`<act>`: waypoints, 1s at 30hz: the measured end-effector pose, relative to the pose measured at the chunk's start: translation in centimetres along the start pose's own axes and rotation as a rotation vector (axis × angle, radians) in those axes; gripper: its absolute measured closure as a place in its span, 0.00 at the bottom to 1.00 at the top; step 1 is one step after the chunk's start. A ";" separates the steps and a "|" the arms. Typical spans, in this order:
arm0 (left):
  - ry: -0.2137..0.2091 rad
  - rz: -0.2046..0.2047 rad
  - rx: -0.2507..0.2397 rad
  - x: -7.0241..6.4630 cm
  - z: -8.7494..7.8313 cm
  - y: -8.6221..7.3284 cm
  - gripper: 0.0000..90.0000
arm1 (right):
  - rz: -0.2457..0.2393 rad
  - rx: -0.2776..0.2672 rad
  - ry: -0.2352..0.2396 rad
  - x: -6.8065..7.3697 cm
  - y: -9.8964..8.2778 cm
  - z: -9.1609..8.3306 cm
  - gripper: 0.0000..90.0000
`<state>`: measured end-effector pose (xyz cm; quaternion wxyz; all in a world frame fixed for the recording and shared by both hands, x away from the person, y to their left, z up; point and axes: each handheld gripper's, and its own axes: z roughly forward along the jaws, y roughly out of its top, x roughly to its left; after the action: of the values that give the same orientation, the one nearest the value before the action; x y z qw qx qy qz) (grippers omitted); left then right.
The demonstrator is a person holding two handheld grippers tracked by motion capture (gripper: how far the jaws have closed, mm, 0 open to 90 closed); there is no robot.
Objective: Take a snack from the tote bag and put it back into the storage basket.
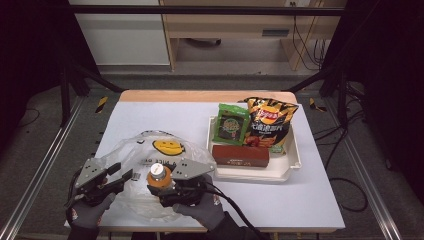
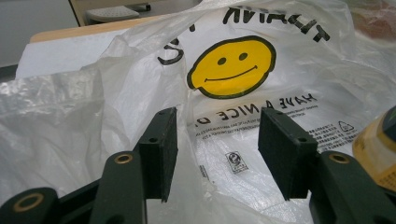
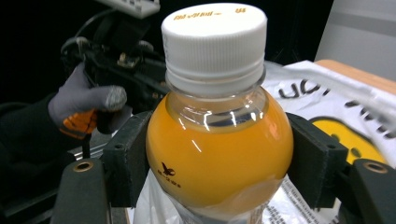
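An orange juice bottle with a white cap stands upright near the table's front edge, and my right gripper is shut on its round shoulder. In the right gripper view the bottle sits between both black pads, and bag film wraps its lower part. A clear plastic bag printed with a yellow smiley lies crumpled under and around it. My left gripper is just left of the bottle. Its jaws stand open over the bag, with a fold of film rising beside the left pad.
A white tray at the right holds a green packet, a bag of chips and a brown box. Bare white tabletop lies behind the bag. Metal frame rails run along both sides of the table.
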<state>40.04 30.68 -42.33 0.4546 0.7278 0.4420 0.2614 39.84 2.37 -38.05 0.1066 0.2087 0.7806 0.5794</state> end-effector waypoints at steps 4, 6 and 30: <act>-0.003 0.002 0.005 -0.1 0.1 0.0 0.52 | -0.009 -0.015 -0.011 -0.2 1.2 -0.4 0.34; -0.003 0.004 0.005 -0.1 0.1 0.0 0.52 | -0.010 -0.022 -0.016 -0.3 1.6 -0.5 0.34; -0.003 0.004 0.009 -0.2 0.2 -0.1 0.52 | 0.005 -0.087 -0.082 -1.5 6.0 -3.0 0.34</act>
<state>40.07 30.46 -42.51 0.4516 0.7309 0.4411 0.2594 41.12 0.56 -31.53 0.1458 0.2294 0.7490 0.6042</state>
